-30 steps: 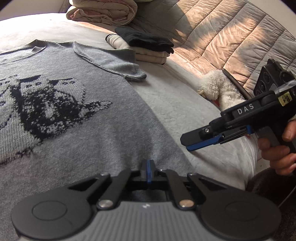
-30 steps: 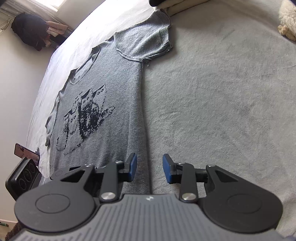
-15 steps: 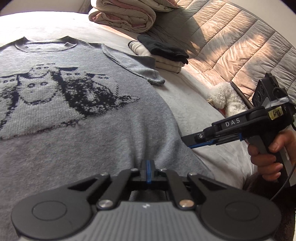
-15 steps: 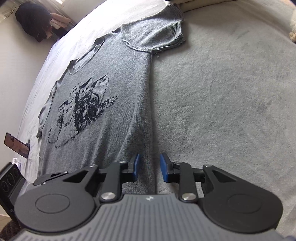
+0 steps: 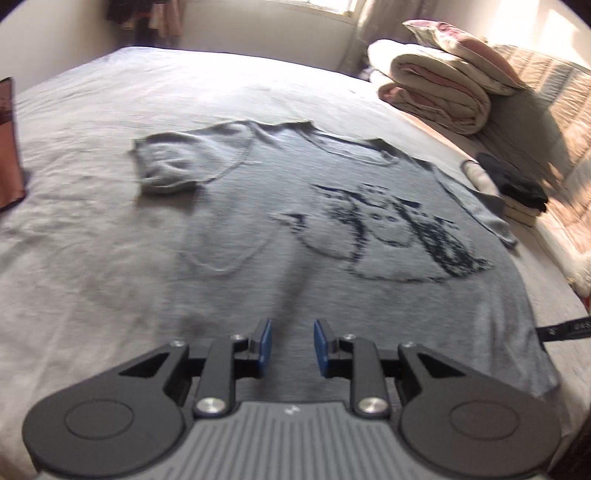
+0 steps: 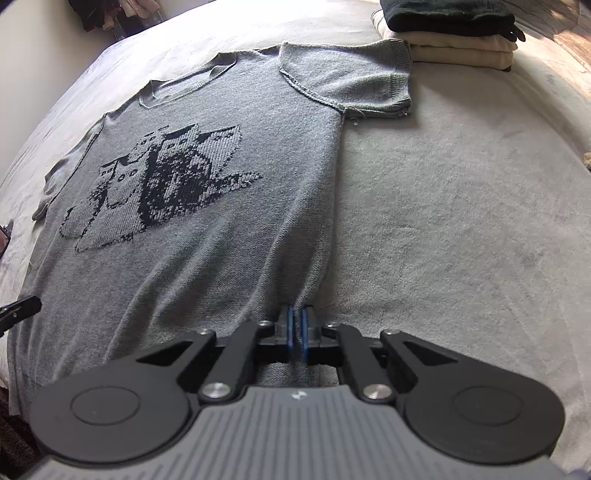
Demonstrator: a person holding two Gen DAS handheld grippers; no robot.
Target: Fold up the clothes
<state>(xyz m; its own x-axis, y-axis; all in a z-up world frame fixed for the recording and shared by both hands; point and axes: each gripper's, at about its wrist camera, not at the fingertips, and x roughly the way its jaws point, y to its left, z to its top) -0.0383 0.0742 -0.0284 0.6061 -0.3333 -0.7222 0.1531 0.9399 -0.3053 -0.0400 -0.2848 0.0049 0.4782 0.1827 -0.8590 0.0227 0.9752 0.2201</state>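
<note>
On the bed (image 6: pixel 461 221), we list: grey sweater (image 6: pixel 221 221) flat; right gripper (image 6: pixel 295 330) pinching its hem; left gripper (image 5: pixel 290 347) parted above it.

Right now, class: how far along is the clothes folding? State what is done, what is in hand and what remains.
Done: a folded pile sits at the bed's far side. In hand: the grey sweater lies flat, unfolded; the right gripper is shut on its bottom hem near the corner, while the left gripper is open above the fabric. Left: every fold of this sweater.
</note>
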